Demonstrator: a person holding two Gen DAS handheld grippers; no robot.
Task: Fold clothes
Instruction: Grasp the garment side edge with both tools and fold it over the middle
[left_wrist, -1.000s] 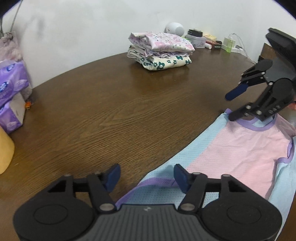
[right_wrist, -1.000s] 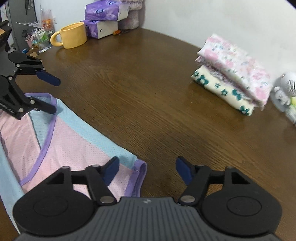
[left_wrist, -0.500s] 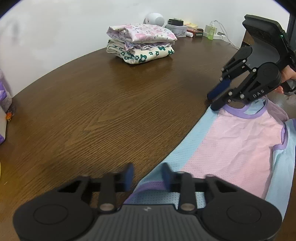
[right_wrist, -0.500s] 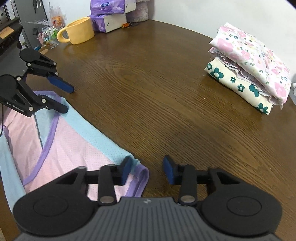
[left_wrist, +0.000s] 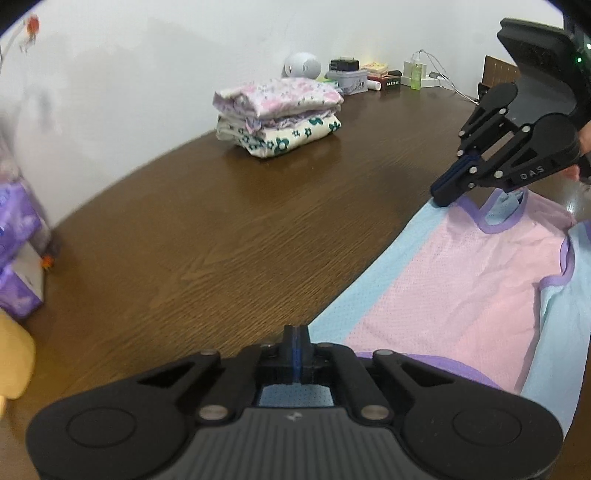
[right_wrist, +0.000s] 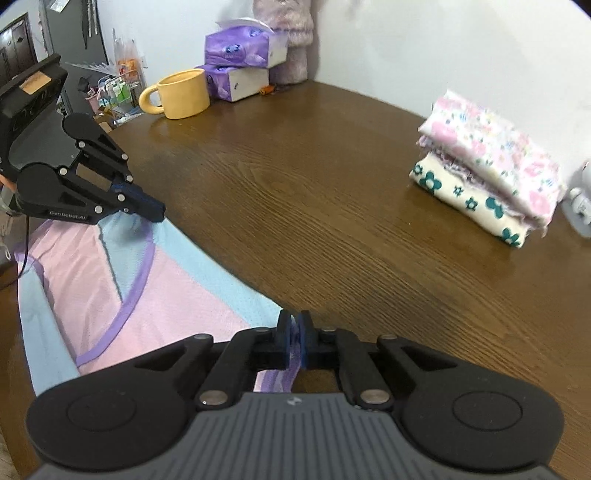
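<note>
On the near edge of the brown wooden surface lies a pink and pale-blue mesh top with purple trim, spread flat, one side hanging past the rim. Both pairs of tongs have just been closing and now pinch it. The left tongs are fully together on the blue hem end of the garment; mesh cloth shows just behind the pads. The right tongs are clamped on the purple-edged shoulder corner, a strip of purple trim caught between the blue pads. Each pair shows in the other's view, tips down at the cloth's far edge. Well apart, toward the wall, sits a stack of folded floral clothes. At the surface's other end stand a yellow mug and purple tissue packs.
</note>
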